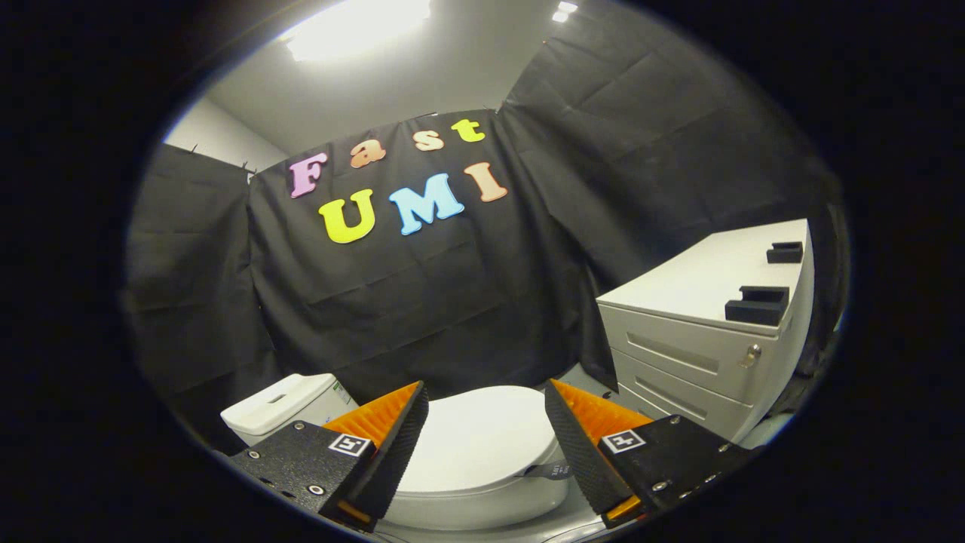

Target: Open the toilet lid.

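Gripper (486, 422) spread wide, holding nothing; toilet lid (482, 437) shut, below and just ahead, seen between fingers; tank (286, 403) behind lid's far-left end; strap (550, 471) on lid's near-right edge.

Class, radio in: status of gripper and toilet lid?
Gripper open, holding nothing. Toilet lid down, seen between the fingers, untouched. Nothing in the way.

Gripper view: fisheye riding on gripper (486, 396), looking forward along its two fingers, which stand spread apart. Camera sits above and in front of toilet lid (479, 437), angled slightly down, fairly near. Faces black cloth wall (422, 302) behind toilet. White drawer cabinet (701, 332) off to one side, ceiling light (354, 30) overhead.
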Tool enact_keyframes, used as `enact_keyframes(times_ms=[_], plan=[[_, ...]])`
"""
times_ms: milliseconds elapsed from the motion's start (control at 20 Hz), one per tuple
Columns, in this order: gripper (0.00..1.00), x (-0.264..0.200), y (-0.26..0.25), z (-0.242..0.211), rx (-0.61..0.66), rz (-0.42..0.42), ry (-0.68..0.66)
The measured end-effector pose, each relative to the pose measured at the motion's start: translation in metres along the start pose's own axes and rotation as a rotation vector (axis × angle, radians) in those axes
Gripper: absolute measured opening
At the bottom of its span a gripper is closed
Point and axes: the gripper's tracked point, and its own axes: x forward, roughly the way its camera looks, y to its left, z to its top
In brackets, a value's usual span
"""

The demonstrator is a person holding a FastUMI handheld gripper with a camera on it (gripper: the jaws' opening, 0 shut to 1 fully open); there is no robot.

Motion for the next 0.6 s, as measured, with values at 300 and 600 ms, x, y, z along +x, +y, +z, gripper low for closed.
enact_keyframes(times_ms=[300, 600], plan=[[0.95, 0.027, -0.044, -0.047, 0.154, -0.075, 0.064], [0.95, 0.046, -0.069, -0.091, 0.306, -0.120, 0.150]])
